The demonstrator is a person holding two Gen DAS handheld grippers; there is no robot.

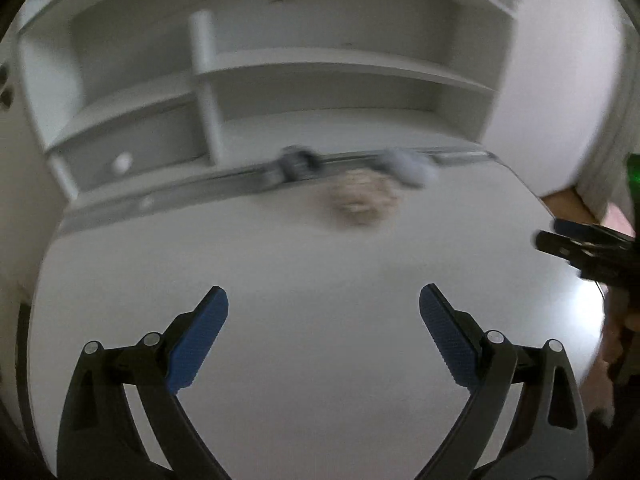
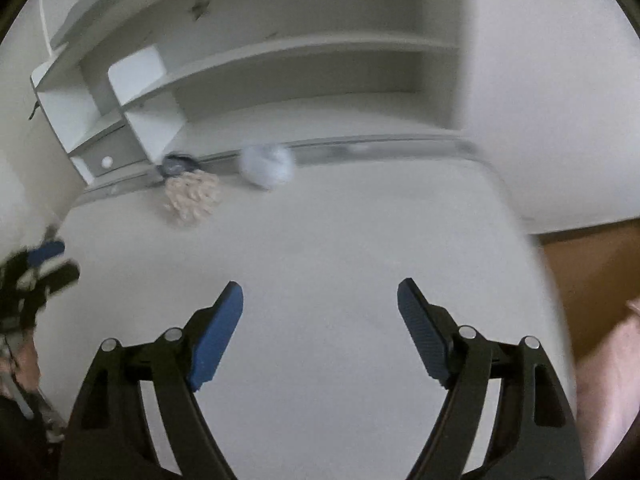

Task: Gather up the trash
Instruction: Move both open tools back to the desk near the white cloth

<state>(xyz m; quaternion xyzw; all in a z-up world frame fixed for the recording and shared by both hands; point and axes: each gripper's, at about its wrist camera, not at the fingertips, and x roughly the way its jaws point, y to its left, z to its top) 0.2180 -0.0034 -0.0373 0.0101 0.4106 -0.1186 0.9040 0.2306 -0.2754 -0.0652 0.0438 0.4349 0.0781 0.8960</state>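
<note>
Both grippers empty, jaws wide apart: left gripper [image 1: 324, 300], right gripper [image 2: 320, 292]. Trash sits at the bench [image 2: 340, 260] far edge by the shelf [image 2: 280, 56]: beige crumpled wad [image 2: 190, 200], white paper ball [image 2: 266, 168], well apart from jaws. Approach low, one piece per gripper, straddle before closing.

White worktop [image 2: 340, 248]; beige crumpled wad [image 2: 188, 202]; pale bluish-white ball [image 2: 267, 167]; dark blue-grey lid [image 2: 178, 164]; black claws with blue ribbed pads [image 2: 216, 340].

Beige crumpled wad [image 2: 188, 198] beside white paper ball [image 2: 267, 167]
</note>
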